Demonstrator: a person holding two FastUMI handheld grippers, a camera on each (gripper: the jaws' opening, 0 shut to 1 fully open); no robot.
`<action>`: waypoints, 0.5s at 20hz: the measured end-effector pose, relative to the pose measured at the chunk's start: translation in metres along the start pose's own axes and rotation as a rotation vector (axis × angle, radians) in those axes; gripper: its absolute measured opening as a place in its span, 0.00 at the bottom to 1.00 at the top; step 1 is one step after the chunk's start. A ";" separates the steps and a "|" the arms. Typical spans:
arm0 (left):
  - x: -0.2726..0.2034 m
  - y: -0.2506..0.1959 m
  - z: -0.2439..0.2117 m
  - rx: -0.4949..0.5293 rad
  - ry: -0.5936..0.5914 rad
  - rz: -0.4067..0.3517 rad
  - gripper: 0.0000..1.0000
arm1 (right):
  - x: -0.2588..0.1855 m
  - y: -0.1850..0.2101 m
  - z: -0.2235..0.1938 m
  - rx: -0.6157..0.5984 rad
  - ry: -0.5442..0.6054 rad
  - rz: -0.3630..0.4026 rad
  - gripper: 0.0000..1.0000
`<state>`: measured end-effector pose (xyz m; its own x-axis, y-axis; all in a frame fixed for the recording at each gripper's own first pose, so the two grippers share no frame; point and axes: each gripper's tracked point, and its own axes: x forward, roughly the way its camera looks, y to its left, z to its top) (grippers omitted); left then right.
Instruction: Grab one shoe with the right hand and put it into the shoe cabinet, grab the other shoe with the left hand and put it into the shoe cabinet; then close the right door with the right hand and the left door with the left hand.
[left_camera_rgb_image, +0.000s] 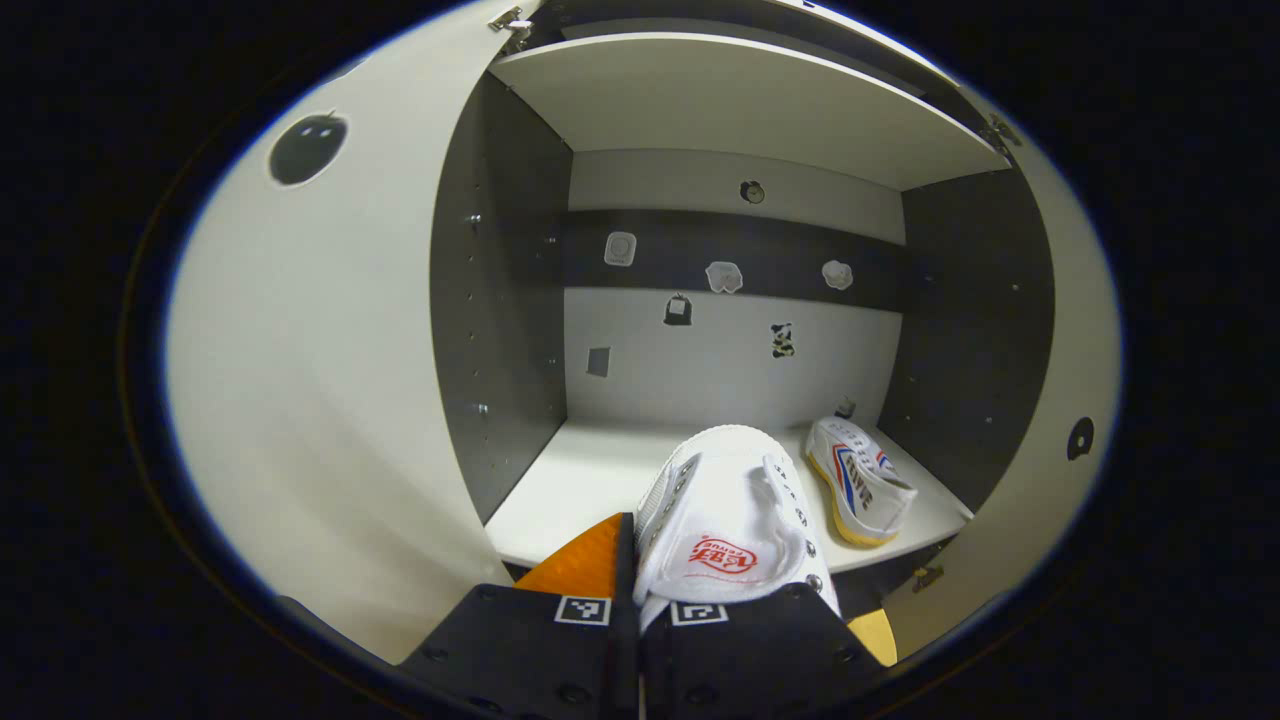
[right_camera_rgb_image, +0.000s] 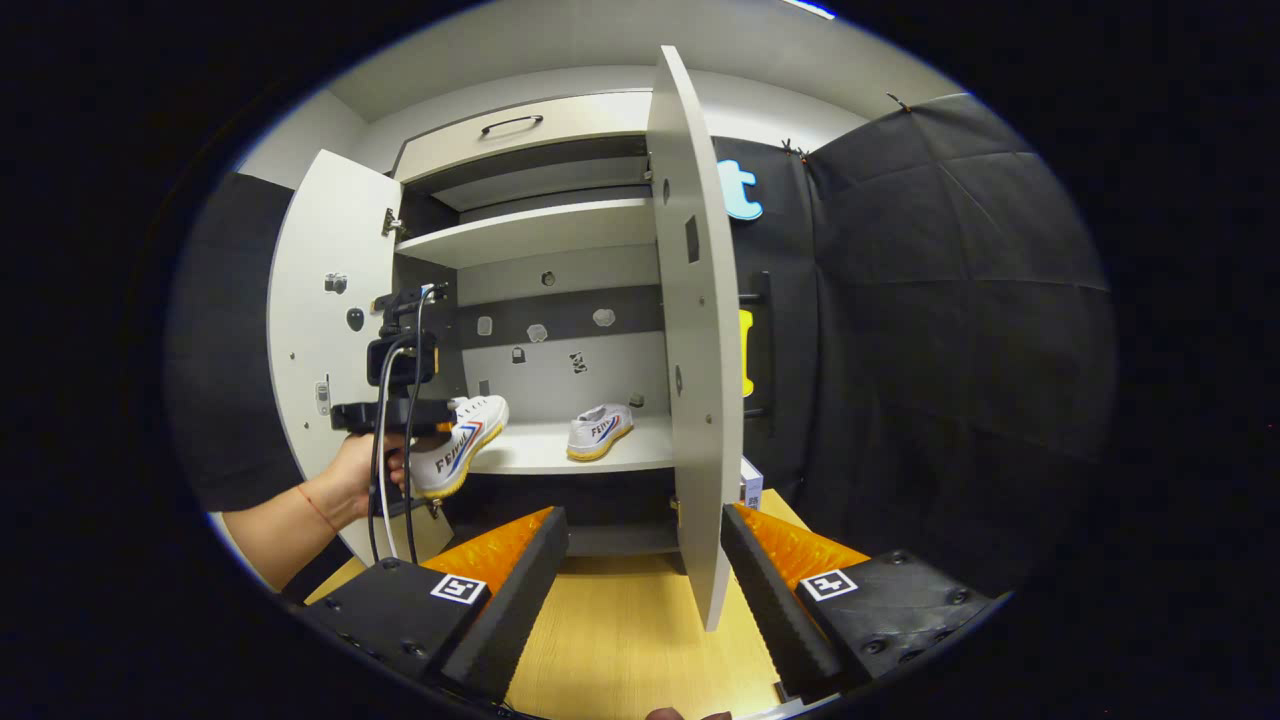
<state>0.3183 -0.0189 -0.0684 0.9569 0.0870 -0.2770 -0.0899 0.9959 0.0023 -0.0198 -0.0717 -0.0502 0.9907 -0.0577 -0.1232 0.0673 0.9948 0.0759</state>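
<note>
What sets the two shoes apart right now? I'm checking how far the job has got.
The held shoe is off the shelf, clamped in the left claw in front of the cabinet's open left side; the other shoe lies on the shelf, untouched. The held shoe is at the shelf's front edge, the other farther in, to the right. Both are white canvas shoes with yellowish soles and red-and-blue side stripes.

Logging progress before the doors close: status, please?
Left gripper shut on second shoe, at cabinet mouth. Right gripper open, back from right door. First shoe on shelf. Both doors open; nothing blocking.
</note>
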 end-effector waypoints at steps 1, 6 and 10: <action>0.014 0.001 0.008 0.015 -0.003 0.018 0.07 | 0.000 -0.008 0.000 -0.002 -0.001 -0.015 0.98; 0.088 -0.004 0.025 0.036 0.029 0.080 0.07 | -0.001 -0.046 -0.001 -0.009 0.008 -0.091 0.98; 0.140 -0.011 0.017 0.046 0.072 0.131 0.07 | 0.001 -0.075 0.002 -0.029 0.010 -0.152 0.98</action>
<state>0.4583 -0.0170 -0.0912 0.9153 0.2165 -0.3397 -0.1987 0.9762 0.0868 -0.0234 -0.1469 -0.0539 0.9681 -0.2070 -0.1410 0.2128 0.9767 0.0273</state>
